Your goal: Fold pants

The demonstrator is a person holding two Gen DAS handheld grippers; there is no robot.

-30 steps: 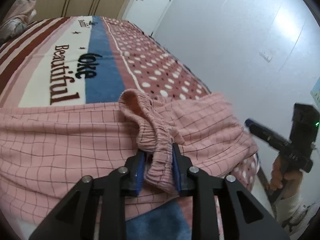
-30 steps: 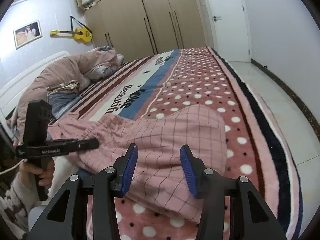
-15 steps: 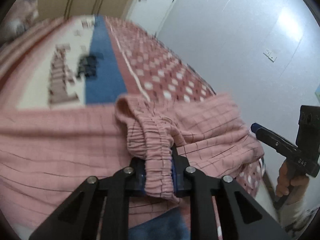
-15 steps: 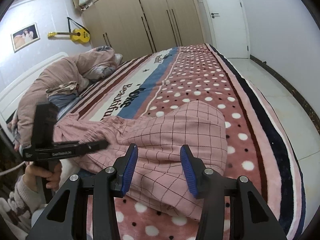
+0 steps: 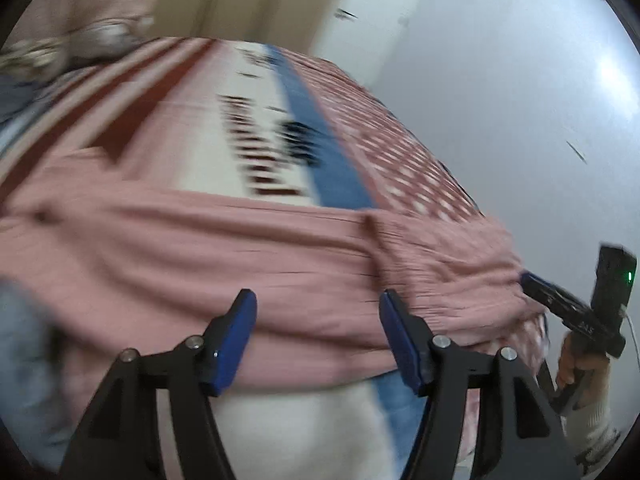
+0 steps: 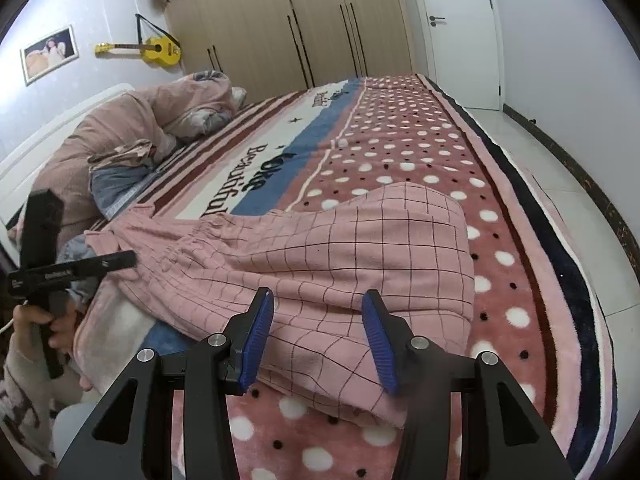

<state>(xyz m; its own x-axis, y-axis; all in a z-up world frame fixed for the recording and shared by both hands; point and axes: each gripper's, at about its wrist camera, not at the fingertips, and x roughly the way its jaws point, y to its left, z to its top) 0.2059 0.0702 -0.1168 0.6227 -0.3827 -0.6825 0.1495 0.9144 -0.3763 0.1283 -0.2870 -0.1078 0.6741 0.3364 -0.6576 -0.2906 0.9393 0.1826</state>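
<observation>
My pants (image 6: 360,248) are pink with a dark grid check. The blanket (image 6: 420,152) is pink with white dots right, blue and white stripes left.

Motion blur smears the blanket lettering (image 5: 264,152) toward twelve o'clock in the left wrist view. The pants (image 5: 240,256) lose their grid there.

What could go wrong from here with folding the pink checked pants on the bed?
1. The left claw is opening with nothing between its pads, so the elastic waistband may slump out of line.
2. The pants lie near the blanket's front edge; a tug could slide them off.
3. The right claw holds nothing, so the fold is unpinned.
</observation>
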